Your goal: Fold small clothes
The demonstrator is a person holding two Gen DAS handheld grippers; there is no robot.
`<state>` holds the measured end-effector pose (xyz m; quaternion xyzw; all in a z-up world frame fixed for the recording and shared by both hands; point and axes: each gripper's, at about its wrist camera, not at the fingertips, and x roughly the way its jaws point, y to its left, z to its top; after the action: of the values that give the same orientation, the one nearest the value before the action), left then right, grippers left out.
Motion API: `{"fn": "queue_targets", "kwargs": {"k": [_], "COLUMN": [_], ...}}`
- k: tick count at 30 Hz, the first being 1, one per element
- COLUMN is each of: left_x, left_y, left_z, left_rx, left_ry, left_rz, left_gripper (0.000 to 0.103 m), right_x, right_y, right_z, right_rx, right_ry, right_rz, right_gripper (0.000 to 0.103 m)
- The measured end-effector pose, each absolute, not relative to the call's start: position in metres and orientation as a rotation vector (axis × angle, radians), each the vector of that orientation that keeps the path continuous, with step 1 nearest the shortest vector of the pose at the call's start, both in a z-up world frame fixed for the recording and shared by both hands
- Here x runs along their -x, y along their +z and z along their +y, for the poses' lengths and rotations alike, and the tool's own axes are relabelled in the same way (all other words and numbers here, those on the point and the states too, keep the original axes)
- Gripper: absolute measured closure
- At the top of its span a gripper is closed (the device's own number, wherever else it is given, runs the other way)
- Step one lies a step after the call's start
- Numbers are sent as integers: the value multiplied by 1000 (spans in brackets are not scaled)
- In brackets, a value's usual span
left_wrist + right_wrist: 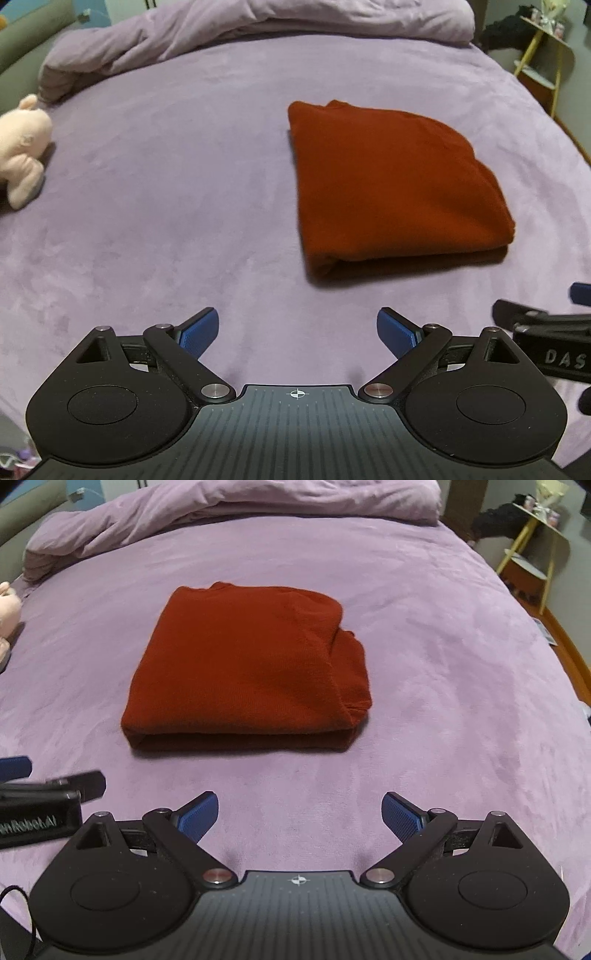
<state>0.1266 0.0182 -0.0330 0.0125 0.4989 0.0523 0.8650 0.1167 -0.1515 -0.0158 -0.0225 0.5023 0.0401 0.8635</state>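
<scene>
Lying Folded Ahead of Both Claws: One Rust-Red Garment on the Bed

Item: rust-red garment [245, 672], folded into a thick, roughly square packet, resting flat on the purple bed cover [443, 657]. Its doubled fold edge faces the claws; a looser layer sticks out along the side toward the right claw's outer finger.

Position from right claw [299, 818]: straight ahead and slightly toward its left finger, apart from the fingertips with bare cover between.

Position from left claw [297, 332]: ahead and off toward its right finger, likewise apart. By my reading the right claw sits more squarely in line with the packet; both appear about equally near.

Long axis: hard to call, the packet being near square; the near fold edge runs crosswise to both claws.

Claw state: both spread wide, blue pads [197, 818] well apart, nothing between them, touching nothing. The two claws sit side by side, each showing at the edge of the other's view.

Judgement: folding looks finished or nearly so; any further move would need a reach forward.
</scene>
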Motion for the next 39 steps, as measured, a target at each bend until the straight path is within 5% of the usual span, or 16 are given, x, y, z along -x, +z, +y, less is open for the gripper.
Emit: {"fn": "queue_targets", "kwargs": {"k": [39], "left_x": [-125], "left_y": [-27], "left_z": [9], "left_rx": [-12], "left_ry": [70], "left_rz": [1086], "left_gripper": [7], "right_x": [-115], "right_y": [-3], "right_z": [-156], "right_rx": [37], "right_ry": [63], "right_rz": [1066], "right_gripper": [7]}}
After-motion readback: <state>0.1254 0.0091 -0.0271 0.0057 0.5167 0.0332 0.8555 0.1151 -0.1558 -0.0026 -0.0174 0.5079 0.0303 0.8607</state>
